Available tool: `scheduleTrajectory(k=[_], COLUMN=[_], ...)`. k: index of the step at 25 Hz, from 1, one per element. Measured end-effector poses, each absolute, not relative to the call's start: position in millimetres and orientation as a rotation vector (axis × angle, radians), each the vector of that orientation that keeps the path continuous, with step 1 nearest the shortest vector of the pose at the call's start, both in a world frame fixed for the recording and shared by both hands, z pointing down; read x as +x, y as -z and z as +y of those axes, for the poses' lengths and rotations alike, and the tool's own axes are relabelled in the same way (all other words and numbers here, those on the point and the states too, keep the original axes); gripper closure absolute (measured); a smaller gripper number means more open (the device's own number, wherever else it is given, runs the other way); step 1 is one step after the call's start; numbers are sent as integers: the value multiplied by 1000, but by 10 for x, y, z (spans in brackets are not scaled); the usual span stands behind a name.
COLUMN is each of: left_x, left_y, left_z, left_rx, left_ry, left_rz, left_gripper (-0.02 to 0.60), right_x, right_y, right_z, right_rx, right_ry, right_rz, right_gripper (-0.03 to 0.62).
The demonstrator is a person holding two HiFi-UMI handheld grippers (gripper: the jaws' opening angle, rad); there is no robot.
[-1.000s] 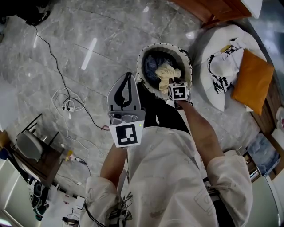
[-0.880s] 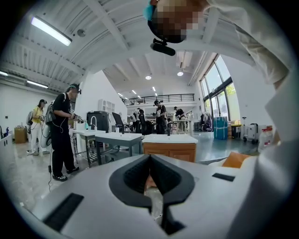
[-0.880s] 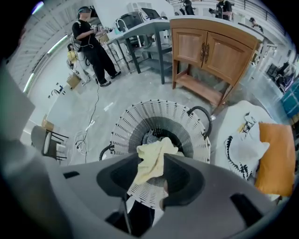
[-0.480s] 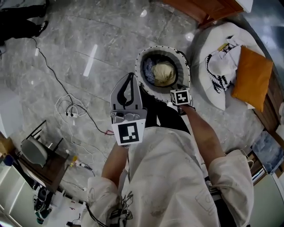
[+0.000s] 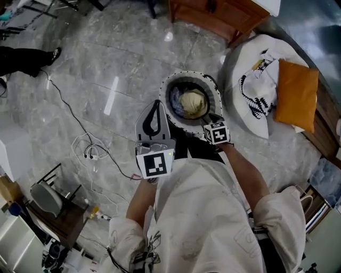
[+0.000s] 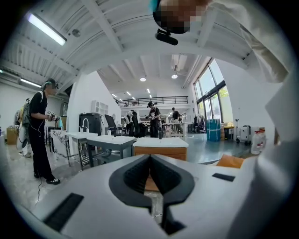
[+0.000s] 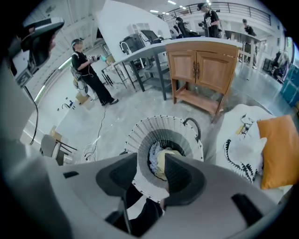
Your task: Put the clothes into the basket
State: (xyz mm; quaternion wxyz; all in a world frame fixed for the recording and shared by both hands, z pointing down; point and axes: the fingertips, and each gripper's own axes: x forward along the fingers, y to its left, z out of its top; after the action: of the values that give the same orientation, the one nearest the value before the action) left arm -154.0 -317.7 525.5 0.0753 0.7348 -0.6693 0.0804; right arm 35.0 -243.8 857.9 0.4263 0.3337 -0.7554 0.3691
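Note:
A round white woven basket stands on the floor ahead of me. In it a cream garment lies on top of bluish clothes. My right gripper hangs above the basket's near rim, pointing steeply down, open and empty. In the right gripper view the basket and the cream garment show between the parted jaws of that gripper. My left gripper is held level to the left of the basket, shut on nothing; its jaw tips meet. A white garment with black print lies on a white beanbag.
An orange cushion rests at the beanbag's right. A wooden cabinet stands beyond the basket. Cables trail over the marble floor at left, near a small side table. A person in black stands farther off.
The right gripper opened and let go of the cream garment, which now lies in the basket, then lifted back toward me. The left gripper drifted slightly.

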Motion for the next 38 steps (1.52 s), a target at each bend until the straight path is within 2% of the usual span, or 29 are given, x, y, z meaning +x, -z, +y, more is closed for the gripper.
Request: scheduleTrajectory(k=[12,28,33,38], left_x=[-1365,-1471,-1500,-1480], left_y=[-4959,-3965,-3572,-3265], left_z=[-3120,-3286,-3409,-3471], left_rx=[2244,2292,2342,2395], left_ry=[-215,-55,-3,4], left_rz=[-2003,-2089,-2120,-2122], left_gripper=[577,577,577,577], right_x=[445,464,538,562], right_y=[-7283,-4090,-3375,-3042], right_z=[-2878,-3768,-3851,-3850], right_rx=[1072,1474,1614,1673], right_ry=[-834,-186,-27,79], right_rz=[-2180,-2737,-2789,-2774], right_gripper=[427,426,436,456])
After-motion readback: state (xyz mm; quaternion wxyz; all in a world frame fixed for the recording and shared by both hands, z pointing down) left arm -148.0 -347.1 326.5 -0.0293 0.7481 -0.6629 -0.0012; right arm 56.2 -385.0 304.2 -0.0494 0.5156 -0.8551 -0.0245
